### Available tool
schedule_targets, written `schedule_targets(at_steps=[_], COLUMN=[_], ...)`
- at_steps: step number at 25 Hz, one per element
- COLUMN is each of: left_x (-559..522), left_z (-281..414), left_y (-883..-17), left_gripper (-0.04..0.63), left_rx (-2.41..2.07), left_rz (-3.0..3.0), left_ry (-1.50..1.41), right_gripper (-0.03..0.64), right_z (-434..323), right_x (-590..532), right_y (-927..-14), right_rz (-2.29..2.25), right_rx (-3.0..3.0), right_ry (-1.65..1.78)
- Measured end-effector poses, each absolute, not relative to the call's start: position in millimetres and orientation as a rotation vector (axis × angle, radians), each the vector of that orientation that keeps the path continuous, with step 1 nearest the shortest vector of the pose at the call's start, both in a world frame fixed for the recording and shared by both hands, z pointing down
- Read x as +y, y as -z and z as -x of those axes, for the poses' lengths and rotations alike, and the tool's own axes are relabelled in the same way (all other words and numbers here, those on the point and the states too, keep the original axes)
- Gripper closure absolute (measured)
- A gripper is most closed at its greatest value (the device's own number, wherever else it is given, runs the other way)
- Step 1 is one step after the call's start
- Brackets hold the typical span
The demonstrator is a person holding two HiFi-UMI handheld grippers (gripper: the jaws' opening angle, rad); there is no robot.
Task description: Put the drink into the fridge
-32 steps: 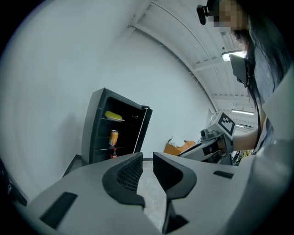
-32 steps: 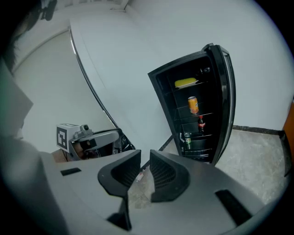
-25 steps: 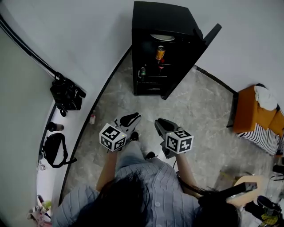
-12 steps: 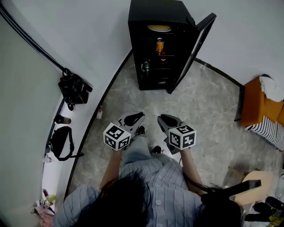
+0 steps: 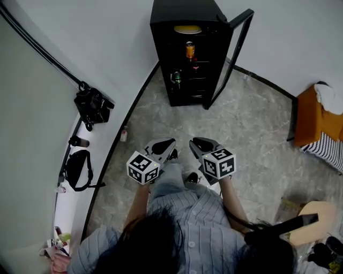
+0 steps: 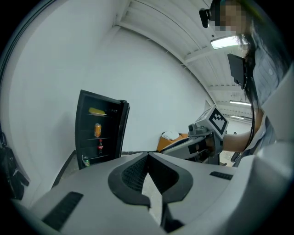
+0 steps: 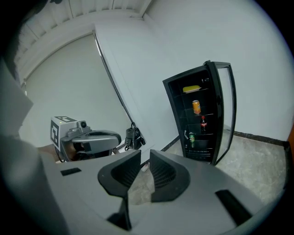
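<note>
- The drinks (image 5: pixel 189 50) in the fridge (image 5: pixel 182 10) are too small for me to read any label.
- The orange seat (image 5: pixel 311 123) runs off the head view's right edge.
- The clutter (image 5: pixel 56 249) at bottom left is cut off, and I can't identify it.

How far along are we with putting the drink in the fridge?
Done, apparently: the fridge door stands open, with an orange can, red bottle and green can shelved inside. In hand: nothing; the left claw has just closed empty, and the right claw is open, empty. Left: probably shutting the door.
</note>
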State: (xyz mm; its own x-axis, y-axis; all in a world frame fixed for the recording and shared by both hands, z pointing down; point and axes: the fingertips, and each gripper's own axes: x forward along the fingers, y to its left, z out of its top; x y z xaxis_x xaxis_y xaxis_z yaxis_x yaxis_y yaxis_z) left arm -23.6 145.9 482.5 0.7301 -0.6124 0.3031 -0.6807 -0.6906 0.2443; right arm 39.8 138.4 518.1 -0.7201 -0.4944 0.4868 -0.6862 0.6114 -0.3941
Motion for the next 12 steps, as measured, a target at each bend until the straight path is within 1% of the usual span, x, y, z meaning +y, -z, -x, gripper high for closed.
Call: schedule_targets(at_steps=[12], left_x=[160.0], left_z=[17.2], left_y=[-476.2], left_gripper=[0.588], left_rx=[-1.074], left_rz=[-2.608], left_ry=[-0.282], right_gripper=[0.546], right_z=[-43.7], right_x=[150.7], right_y=[-515.4], right_rz=[-0.906], right_rx=[-2.532], right_ry=[-0.803])
